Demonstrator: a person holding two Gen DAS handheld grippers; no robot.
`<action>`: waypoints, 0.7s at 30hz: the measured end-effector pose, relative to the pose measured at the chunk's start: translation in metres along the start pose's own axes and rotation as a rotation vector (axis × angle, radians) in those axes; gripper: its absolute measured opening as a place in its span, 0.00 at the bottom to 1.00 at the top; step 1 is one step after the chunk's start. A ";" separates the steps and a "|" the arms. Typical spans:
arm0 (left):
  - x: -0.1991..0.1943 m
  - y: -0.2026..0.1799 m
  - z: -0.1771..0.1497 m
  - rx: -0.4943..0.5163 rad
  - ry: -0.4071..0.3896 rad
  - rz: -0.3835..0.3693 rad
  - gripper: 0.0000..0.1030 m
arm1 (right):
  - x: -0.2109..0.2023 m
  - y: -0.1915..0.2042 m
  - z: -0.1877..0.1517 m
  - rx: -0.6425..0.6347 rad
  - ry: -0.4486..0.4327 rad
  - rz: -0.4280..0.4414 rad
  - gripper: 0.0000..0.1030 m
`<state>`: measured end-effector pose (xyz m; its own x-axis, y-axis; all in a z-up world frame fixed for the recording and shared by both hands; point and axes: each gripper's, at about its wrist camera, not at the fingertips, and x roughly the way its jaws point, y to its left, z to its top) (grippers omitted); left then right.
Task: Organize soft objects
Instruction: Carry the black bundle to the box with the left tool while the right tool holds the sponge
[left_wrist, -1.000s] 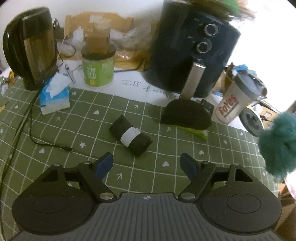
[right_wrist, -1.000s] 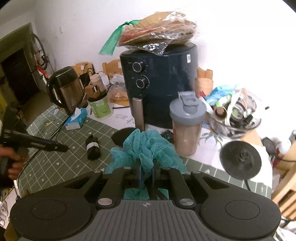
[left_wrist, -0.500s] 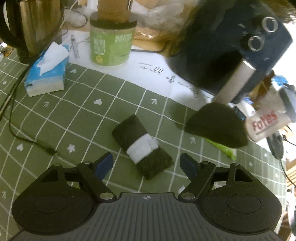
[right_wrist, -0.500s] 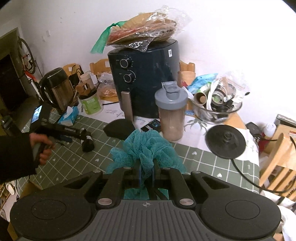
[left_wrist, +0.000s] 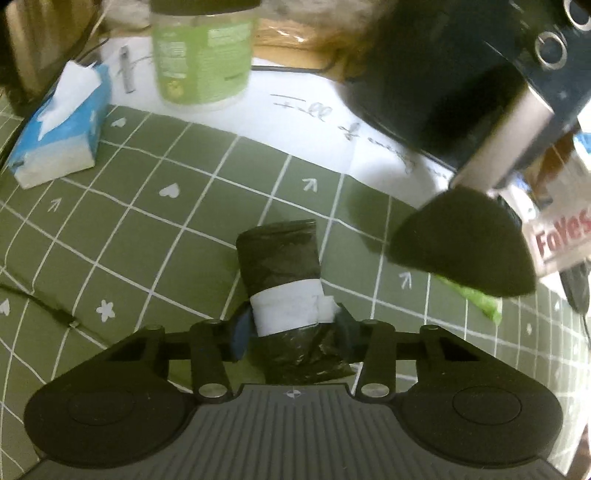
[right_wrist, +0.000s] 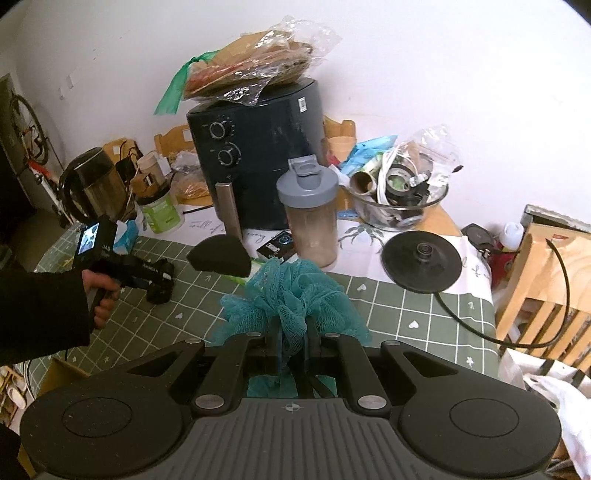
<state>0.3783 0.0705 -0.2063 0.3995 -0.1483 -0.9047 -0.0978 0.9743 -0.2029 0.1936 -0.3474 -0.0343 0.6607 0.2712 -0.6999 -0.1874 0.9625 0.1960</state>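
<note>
A black roll (left_wrist: 279, 258) of bags with a white paper band lies on the green grid mat (left_wrist: 155, 229). My left gripper (left_wrist: 291, 328) points down over it; its jaws are closing and both pads touch the roll at the band. In the right wrist view a person's hand (right_wrist: 99, 291) holds that gripper over the roll (right_wrist: 160, 286). My right gripper (right_wrist: 293, 332) is shut on a teal mesh bath pouf (right_wrist: 291, 291), held above the mat. A black wedge sponge (left_wrist: 465, 240) with a green underside rests to the roll's right, in front of the air fryer.
A dark air fryer (right_wrist: 258, 166) stands behind, with a grey-lidded shaker (right_wrist: 308, 214), a glass bowl of clutter (right_wrist: 399, 199) and a black kettle base (right_wrist: 421, 264) to its right. A tissue pack (left_wrist: 59, 136), a green jar (left_wrist: 203, 62) and a thin cable (left_wrist: 37, 302) sit at the left.
The left gripper came down over the black roll and its jaws narrowed onto it. The right gripper drifted sideways with the teal pouf still in it.
</note>
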 end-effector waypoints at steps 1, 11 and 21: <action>0.000 -0.002 -0.001 0.016 0.001 0.001 0.42 | 0.000 -0.001 0.000 0.004 -0.001 0.000 0.12; -0.022 -0.007 -0.011 0.085 -0.014 -0.067 0.41 | 0.001 -0.002 0.003 0.047 -0.012 0.064 0.12; -0.084 -0.016 -0.024 0.115 -0.097 -0.157 0.41 | -0.002 0.005 0.004 0.015 -0.024 0.103 0.12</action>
<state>0.3248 0.0634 -0.1364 0.4882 -0.2878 -0.8239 0.0747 0.9544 -0.2891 0.1940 -0.3433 -0.0289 0.6561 0.3684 -0.6586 -0.2445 0.9295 0.2763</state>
